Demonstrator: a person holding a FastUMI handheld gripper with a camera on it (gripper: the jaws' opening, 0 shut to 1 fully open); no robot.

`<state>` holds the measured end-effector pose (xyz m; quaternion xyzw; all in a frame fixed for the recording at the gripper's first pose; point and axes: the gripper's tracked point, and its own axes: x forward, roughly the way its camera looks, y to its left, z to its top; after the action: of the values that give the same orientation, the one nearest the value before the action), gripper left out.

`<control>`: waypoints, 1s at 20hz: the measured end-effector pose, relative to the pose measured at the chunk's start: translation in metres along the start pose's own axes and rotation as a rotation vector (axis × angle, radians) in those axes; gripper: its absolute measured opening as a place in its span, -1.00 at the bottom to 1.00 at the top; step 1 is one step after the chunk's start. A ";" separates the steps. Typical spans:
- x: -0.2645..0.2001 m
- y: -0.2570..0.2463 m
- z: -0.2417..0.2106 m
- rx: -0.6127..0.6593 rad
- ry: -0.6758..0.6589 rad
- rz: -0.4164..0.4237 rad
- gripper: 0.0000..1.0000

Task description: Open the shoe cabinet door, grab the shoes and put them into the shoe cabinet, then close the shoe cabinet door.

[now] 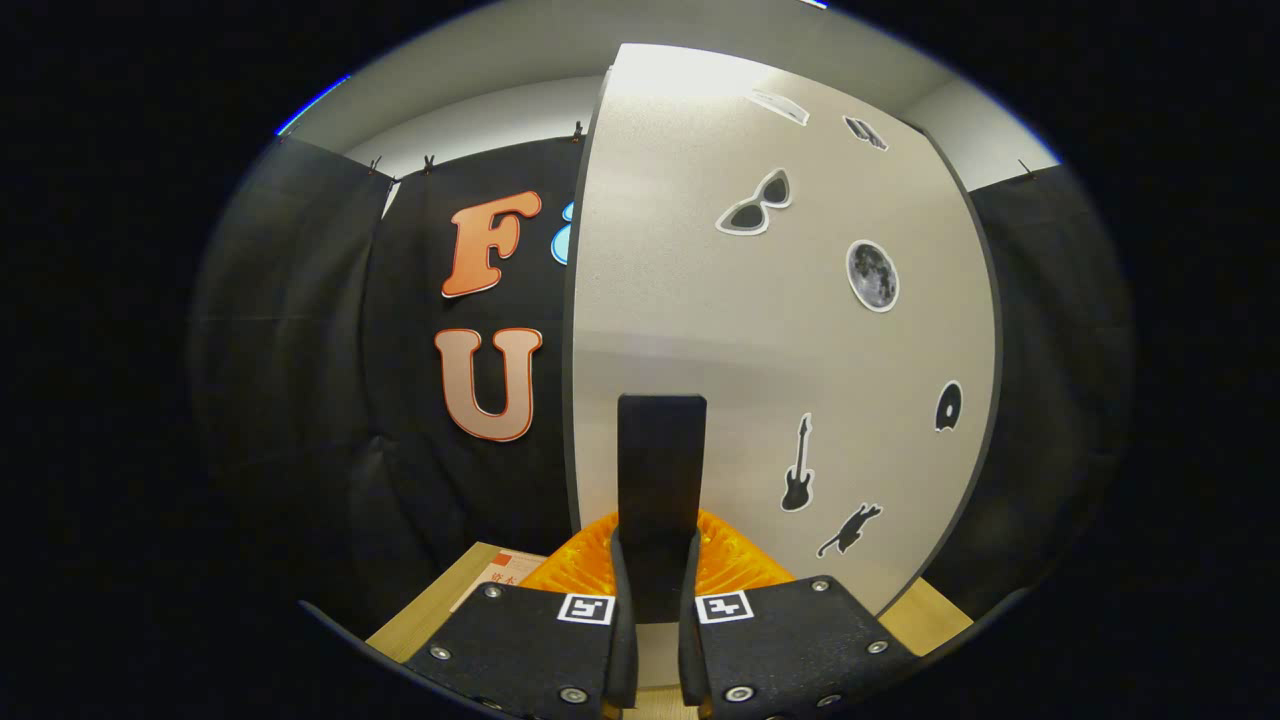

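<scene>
The shoe cabinet door is a pale grey panel with a dark rim, standing close ahead and carrying several black stickers. Its left edge stands out against the black cloth behind. A black upright handle juts from the door's lower part. My gripper is shut on this handle, one finger pressing on each side, and the handle's top rises above the fingertips.
A light wooden surface lies below the door, with a printed paper sheet on it left of the fingers. Black cloth wall hangs to the left of the door and also to its right.
</scene>
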<state>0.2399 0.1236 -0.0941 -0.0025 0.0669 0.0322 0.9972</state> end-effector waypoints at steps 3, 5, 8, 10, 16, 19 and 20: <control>-0.017 -0.005 0.002 0.009 -0.001 -0.002 -0.69; -0.030 -0.009 0.004 0.007 -0.002 -0.008 -0.69; -0.043 -0.017 0.004 -0.002 0.000 -0.021 -0.69; -0.050 -0.023 0.002 -0.008 0.004 -0.019 -0.69; -0.072 -0.044 0.002 0.013 -0.012 0.029 -0.70; -0.083 -0.060 -0.001 0.012 -0.005 0.077 -0.70; -0.086 -0.067 -0.003 0.014 -0.003 0.086 -0.70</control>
<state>0.1592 0.0512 -0.0858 0.0073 0.0659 0.0748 0.9950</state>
